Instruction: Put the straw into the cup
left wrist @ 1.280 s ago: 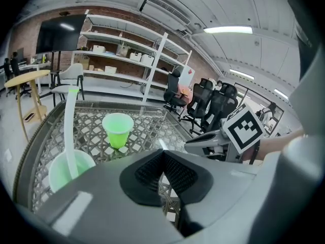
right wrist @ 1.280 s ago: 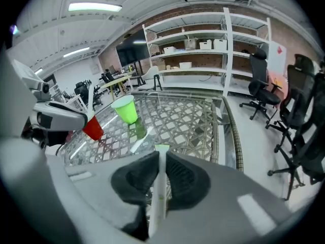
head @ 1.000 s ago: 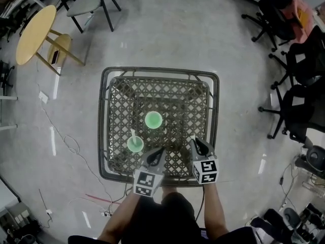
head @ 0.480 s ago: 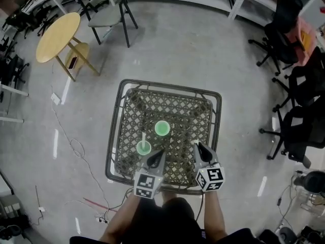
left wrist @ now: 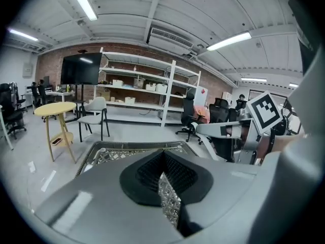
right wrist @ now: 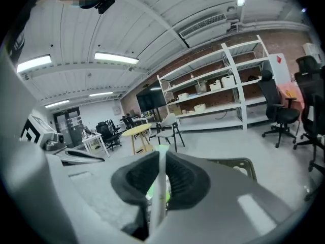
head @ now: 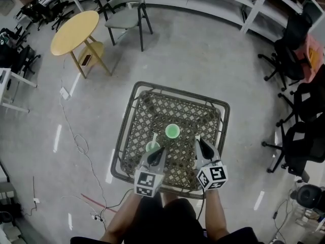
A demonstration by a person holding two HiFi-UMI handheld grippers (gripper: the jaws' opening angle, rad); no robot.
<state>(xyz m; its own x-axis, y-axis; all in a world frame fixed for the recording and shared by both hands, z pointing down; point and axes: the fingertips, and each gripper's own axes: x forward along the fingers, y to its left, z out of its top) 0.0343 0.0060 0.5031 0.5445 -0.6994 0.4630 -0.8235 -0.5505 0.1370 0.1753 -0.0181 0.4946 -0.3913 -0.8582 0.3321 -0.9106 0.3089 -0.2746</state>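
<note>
The right gripper point(head: 202, 143), clamped on the white straw point(right wrist: 160, 187) standing upright between its pads, hovers over the wicker table's point(head: 133, 136) near edge, the empty green cup point(head: 172, 131) at mid-table just ahead-left, while the left gripper point(head: 157, 156) is closed on nothing

No words, numbers or brand names can be read anywhere. The only signs are black-and-white square markers, one set on the cube of the left gripper point(head: 156, 155) and one on that of the right gripper point(head: 204, 147), at the table's point(head: 188, 113) near edge.
</note>
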